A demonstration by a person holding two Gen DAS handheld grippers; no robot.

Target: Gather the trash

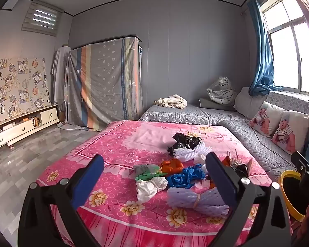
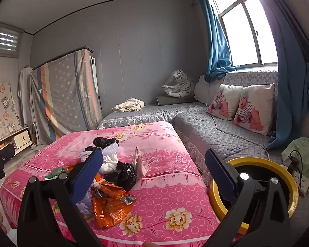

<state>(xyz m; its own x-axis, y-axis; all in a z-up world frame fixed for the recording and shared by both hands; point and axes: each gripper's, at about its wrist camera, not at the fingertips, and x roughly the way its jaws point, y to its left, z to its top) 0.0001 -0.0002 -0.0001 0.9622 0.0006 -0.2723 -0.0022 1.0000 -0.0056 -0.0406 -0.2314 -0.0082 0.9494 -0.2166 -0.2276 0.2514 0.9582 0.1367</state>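
A heap of trash lies on the pink flowered bed cover (image 1: 121, 140): black bags (image 1: 185, 140), white foam netting (image 1: 185, 153), a blue crumpled glove (image 1: 185, 176), an orange scrap (image 1: 172, 164), a green packet (image 1: 147, 171), white tissue (image 1: 148, 187) and lilac foam netting (image 1: 193, 200). My left gripper (image 1: 154, 177) is open above the near part of the heap, holding nothing. My right gripper (image 2: 154, 170) is open and empty over the bed's right side, with an orange wrapper (image 2: 111, 205) and a black bag (image 2: 124, 175) by its left finger. A yellow-rimmed black bin (image 2: 253, 191) stands at the right.
The bin also shows in the left wrist view (image 1: 288, 195). A grey quilted sofa (image 2: 212, 131) with two baby-print cushions (image 2: 251, 109) runs along the window. A plush tiger (image 2: 179, 84), a cloth-covered wardrobe (image 1: 105, 82), a low white cabinet (image 1: 24, 125) and a power strip (image 2: 300, 181) are around.
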